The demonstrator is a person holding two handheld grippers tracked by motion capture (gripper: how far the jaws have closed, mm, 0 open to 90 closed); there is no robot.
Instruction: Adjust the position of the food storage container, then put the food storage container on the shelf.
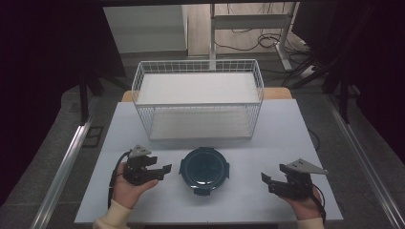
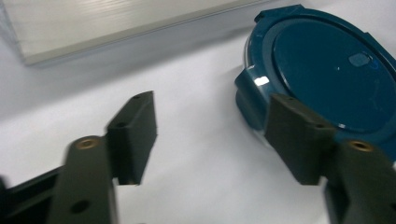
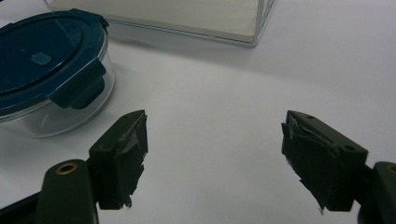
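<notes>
— While both grippers rest low over the white table (image 1: 286,124), where does the container (image 1: 205,170) sit?

— It stands on the table in front of the wire basket (image 1: 198,98), on the person's side of it and well apart from it. It is a round clear bowl with a dark teal clip-on lid (image 2: 327,74), and the lid is on.

— And the left gripper (image 1: 161,171)?

— Just to the left of the container, pointing toward it. In the left gripper view its jaws stand wide apart with only bare table between them. One pad (image 2: 299,135) shows right in front of the container's lid clasp; whether it touches I cannot tell. It has hold of nothing.

— The right gripper (image 1: 267,181)?

— To the right of the container and farther from it than the left one is, its tip also turned toward the container. In the right gripper view the jaws are parted with a wide gap of white table between the pads (image 3: 123,154), whose facing looks torn at the edges. Nothing is gripped. The container shows beyond and to one side of them, apart from both jaws.

— Anything in the basket?

— A pale flat bottom board (image 1: 198,86), as far as I can see.

— The hands?

— Each hand (image 1: 129,188) holds its gripper from below, at the table's near edge, either side of the container.
</notes>
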